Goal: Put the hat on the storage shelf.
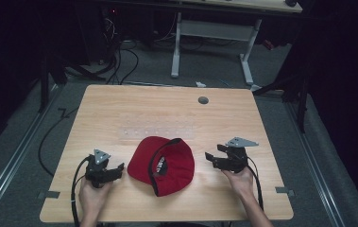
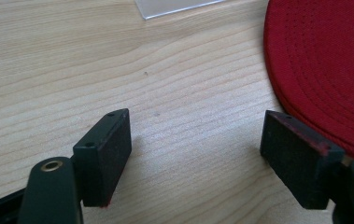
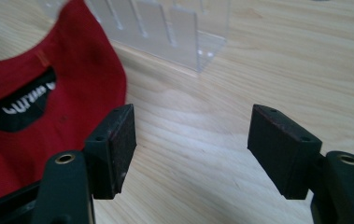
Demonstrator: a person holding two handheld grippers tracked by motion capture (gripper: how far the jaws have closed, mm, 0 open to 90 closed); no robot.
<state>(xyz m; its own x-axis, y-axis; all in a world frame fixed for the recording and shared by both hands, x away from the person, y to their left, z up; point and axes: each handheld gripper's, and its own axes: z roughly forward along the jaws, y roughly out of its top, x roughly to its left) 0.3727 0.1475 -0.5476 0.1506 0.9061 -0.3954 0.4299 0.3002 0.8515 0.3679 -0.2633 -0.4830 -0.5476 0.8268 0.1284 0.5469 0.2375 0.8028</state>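
The red cotton baseball cap point(image 1: 162, 165) was seen upside down on the wooden surface point(image 1: 167, 109), between both hand-held grippers. The left hand-held gripper point(image 1: 118, 171), jaws spread, was judged nearer, its brim just rightward; the right hand-held gripper point(image 1: 210, 158) was spread too.

My left gripper point(image 1: 118, 170): black body, grey three-cornered plate on top with small dark holes, black cable looping off its rear. My right gripper point(image 1: 210, 157): same build, larger grey plate, black cable running along my forearm. Jaws on both are black rectangular blocks, two small screw holes per block, worn reddish edges on the pads point(image 2: 296, 154). Brass-coloured rivets sit in the black jaw arms. Forearms bare, no sleeves.
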